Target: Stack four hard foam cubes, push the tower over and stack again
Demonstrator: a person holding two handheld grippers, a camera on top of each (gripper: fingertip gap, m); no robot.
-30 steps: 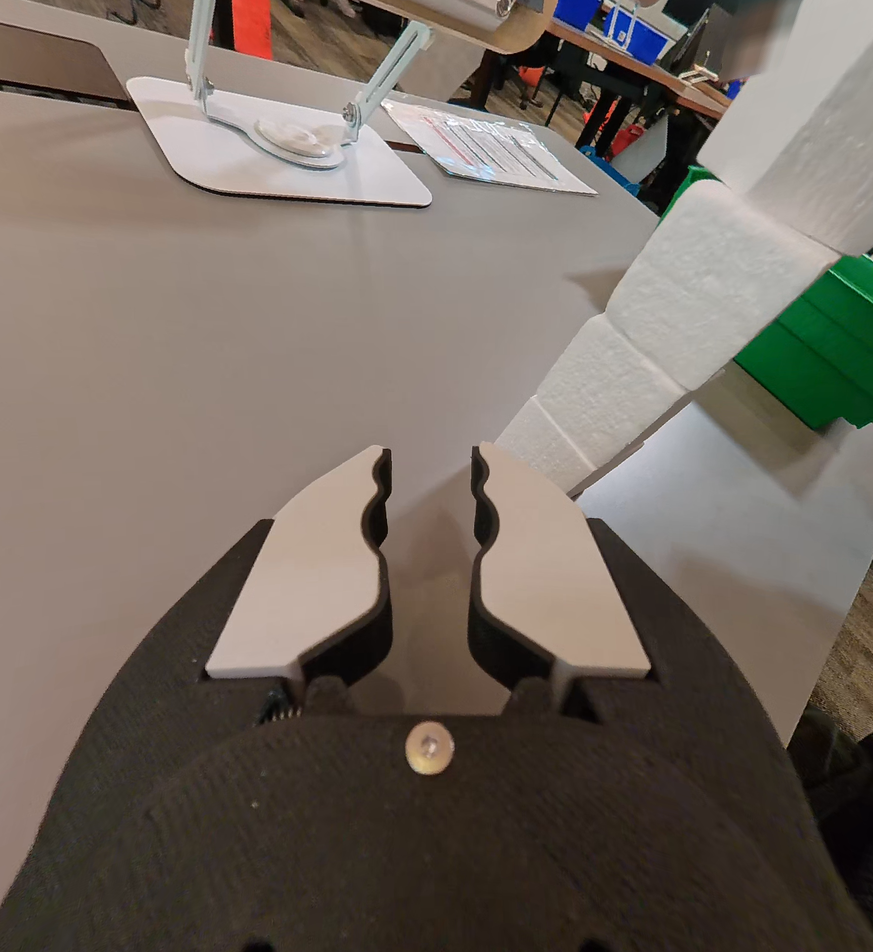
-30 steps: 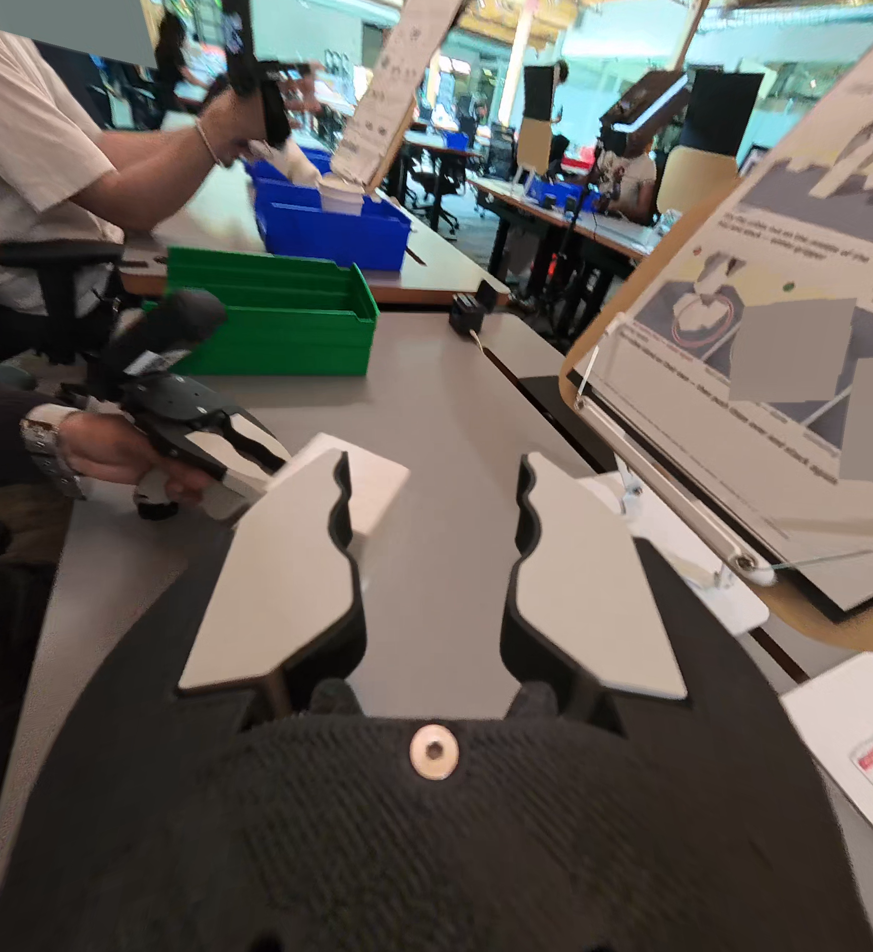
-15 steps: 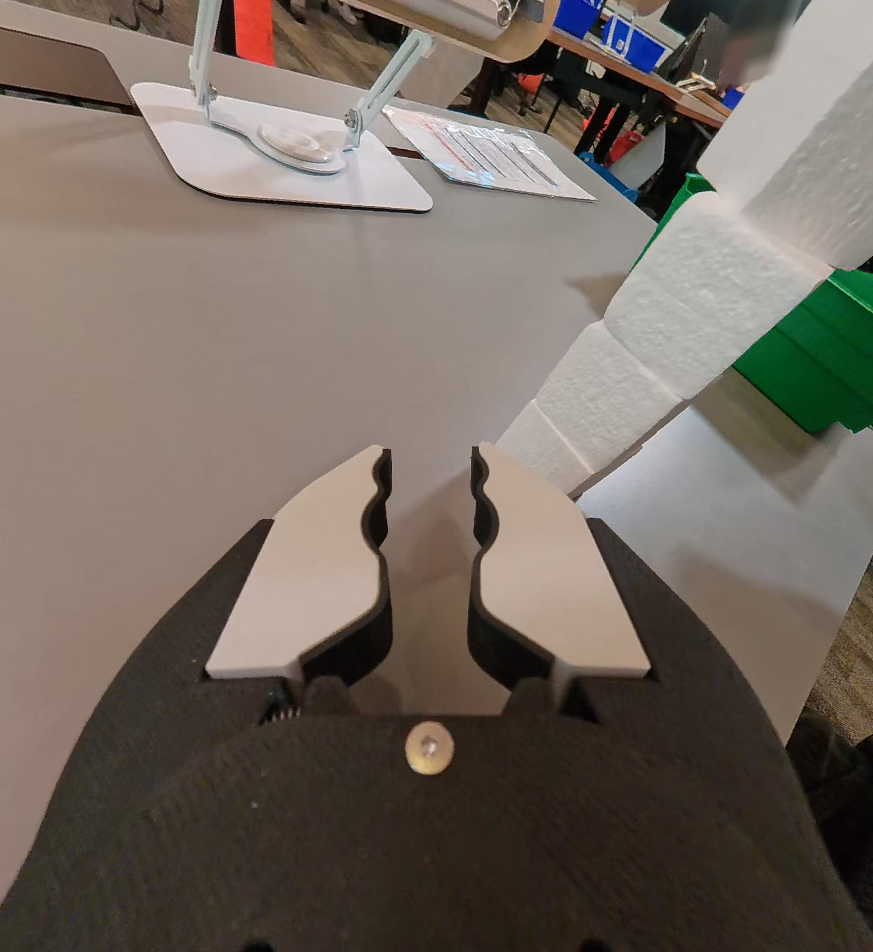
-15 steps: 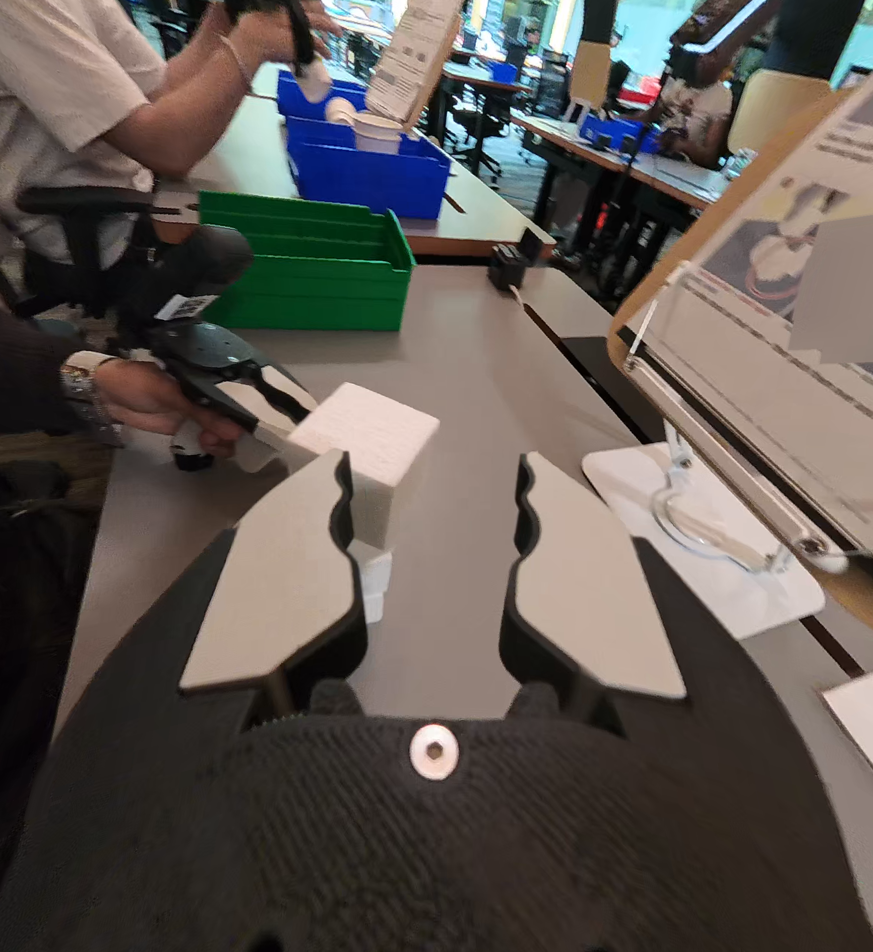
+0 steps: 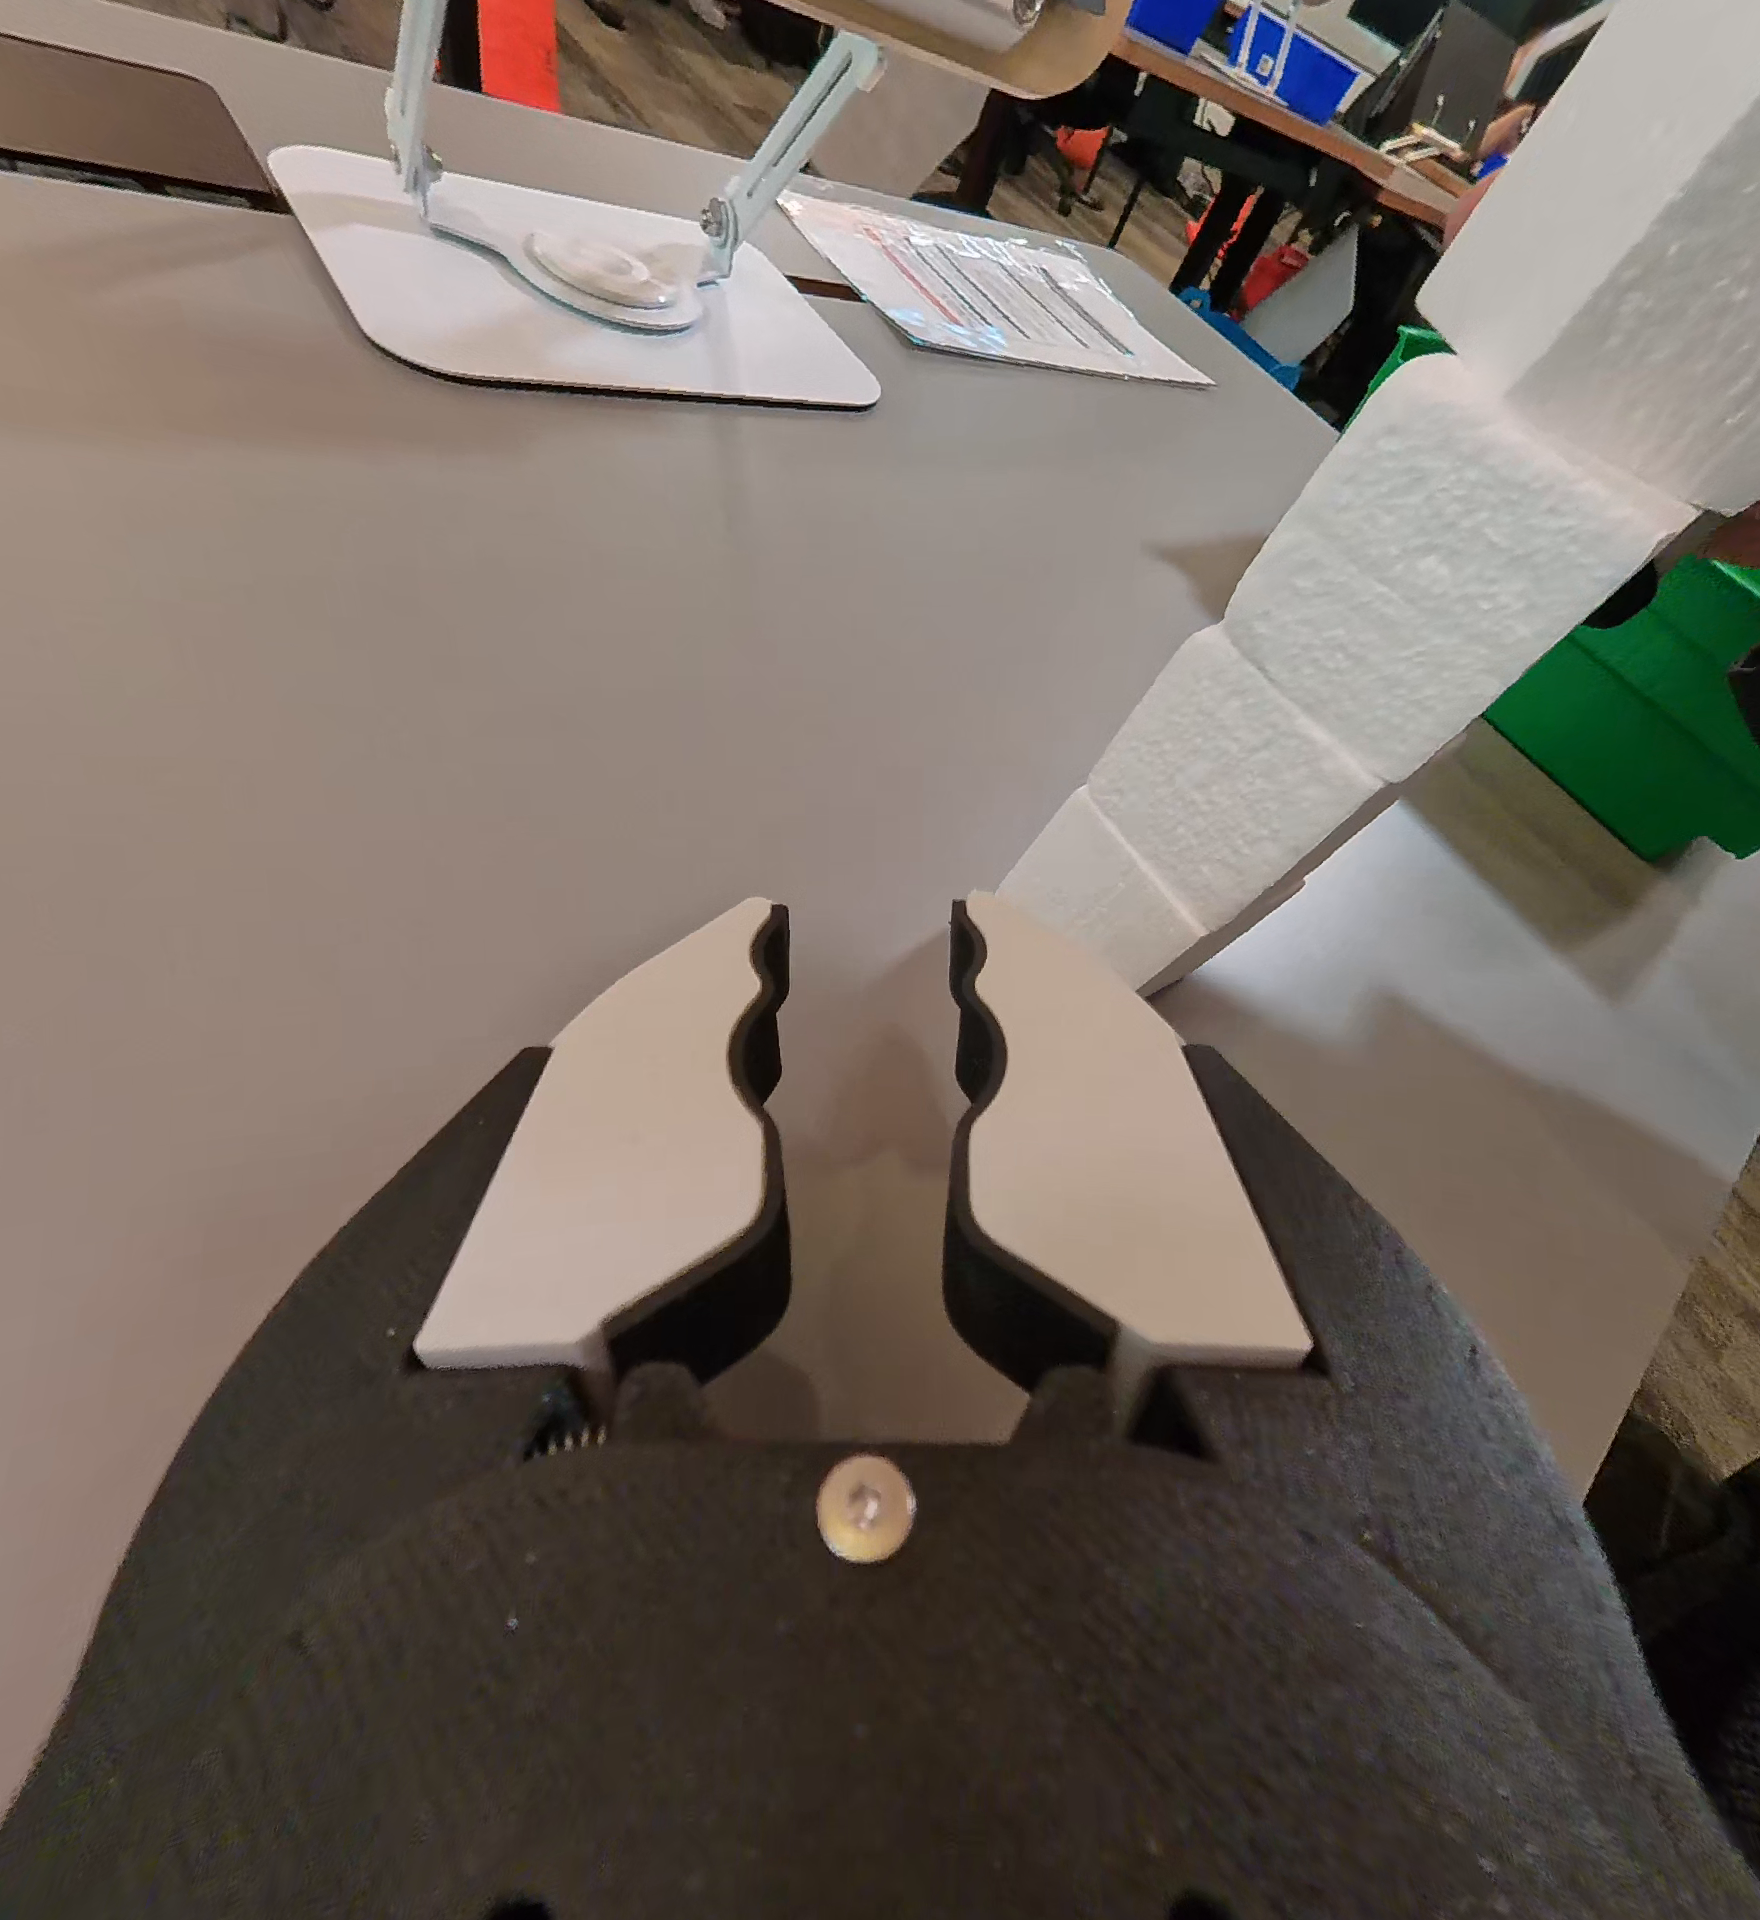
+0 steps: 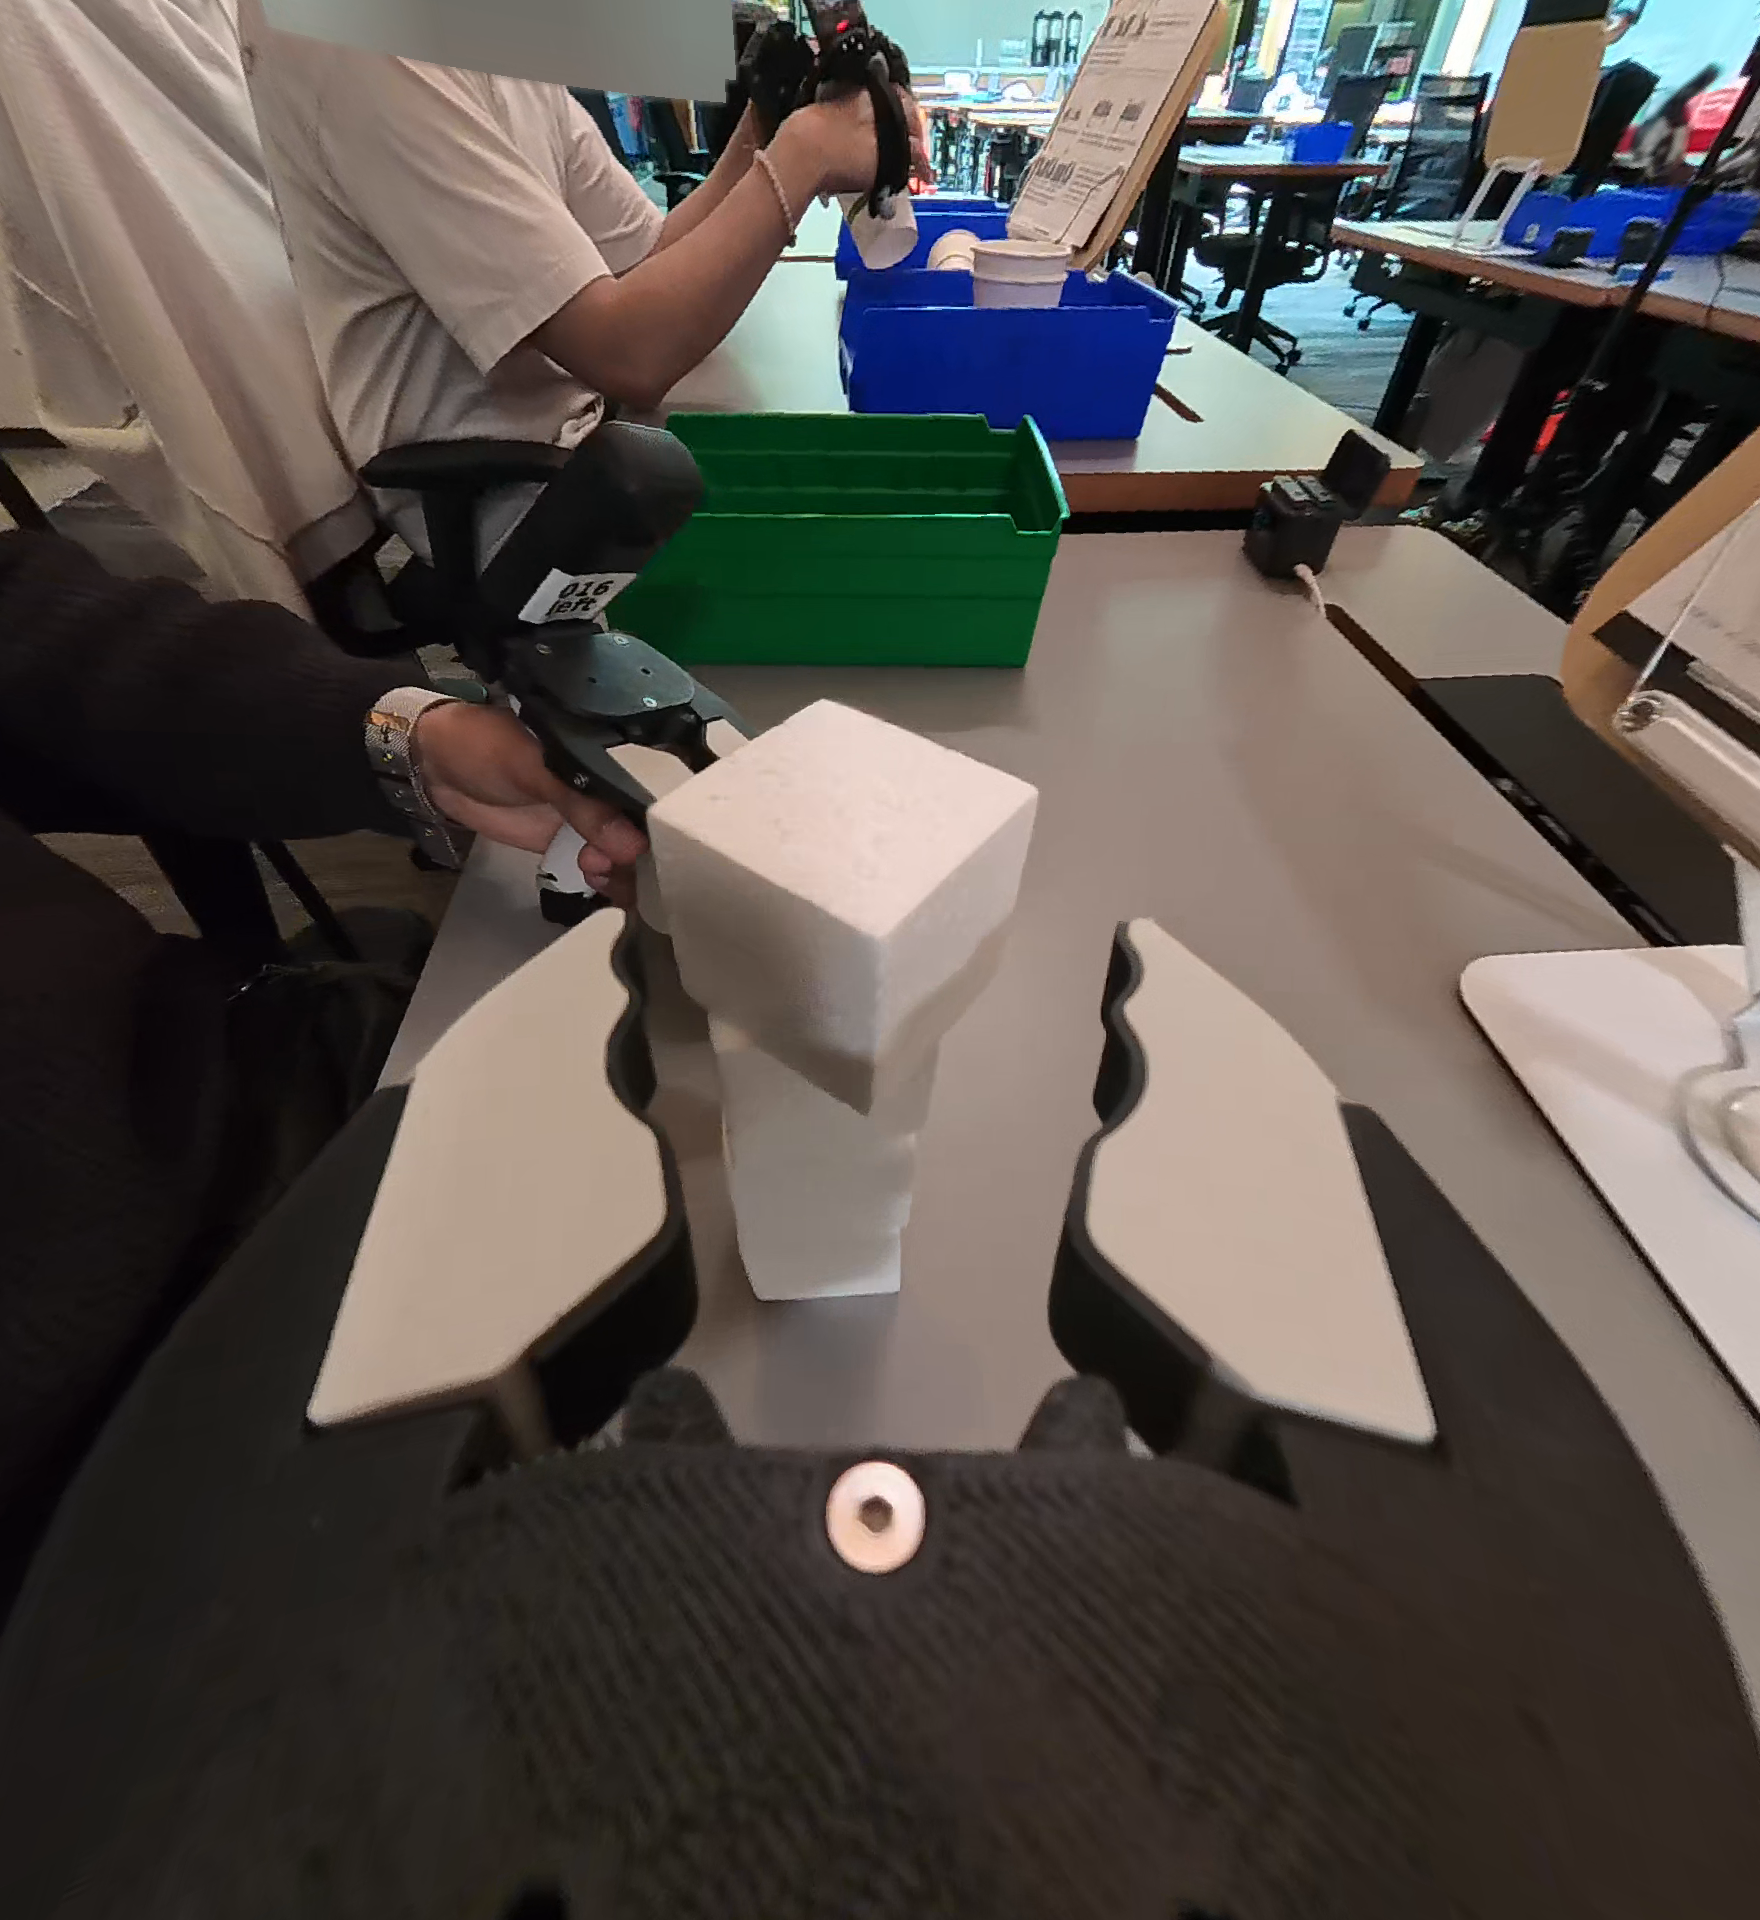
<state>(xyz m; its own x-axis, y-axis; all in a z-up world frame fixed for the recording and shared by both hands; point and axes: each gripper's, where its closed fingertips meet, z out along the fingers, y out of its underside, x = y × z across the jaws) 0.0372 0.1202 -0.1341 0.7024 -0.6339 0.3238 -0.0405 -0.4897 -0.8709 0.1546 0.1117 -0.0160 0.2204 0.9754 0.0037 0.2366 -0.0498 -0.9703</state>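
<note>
While both grippers hung over the grey tabletop (image 5: pixel 440 727), a leaning stack of white polystyrene foam blocks (image 6: pixel 834 1039) stood on that surface and served as the landmark for everything else. The right gripper (image 6: pixel 871 997) had its fingers spread wide on either side of the stack; neither pad touched the foam, and the lowest block stood in the gap between them. The top block of the stack, a large white foam cube (image 6: pixel 845 831), sat skewed and overhanging the narrower blocks beneath it. The left gripper (image 5: pixel 865 935) hung beside the stack's base with its fingers parted by a narrow gap that held nothing; in the right wrist view it showed behind the stack (image 6: pixel 637 727), gripped by a hand (image 6: pixel 512 790) in a dark sleeve, its tip just beside the top cube, though contact could not be told. Beyond the stack stood nested green plastic bins (image 6: pixel 855 551), and farther off a blue plastic bin (image 6: pixel 1001 353) holding paper cups. To the stack's right lay the white base plate of a document stand (image 6: pixel 1603 1049), which in the left wrist view (image 5: pixel 564 301) sat across the table from the stack with a laminated sheet (image 5: pixel 990 301) beside it.
</note>
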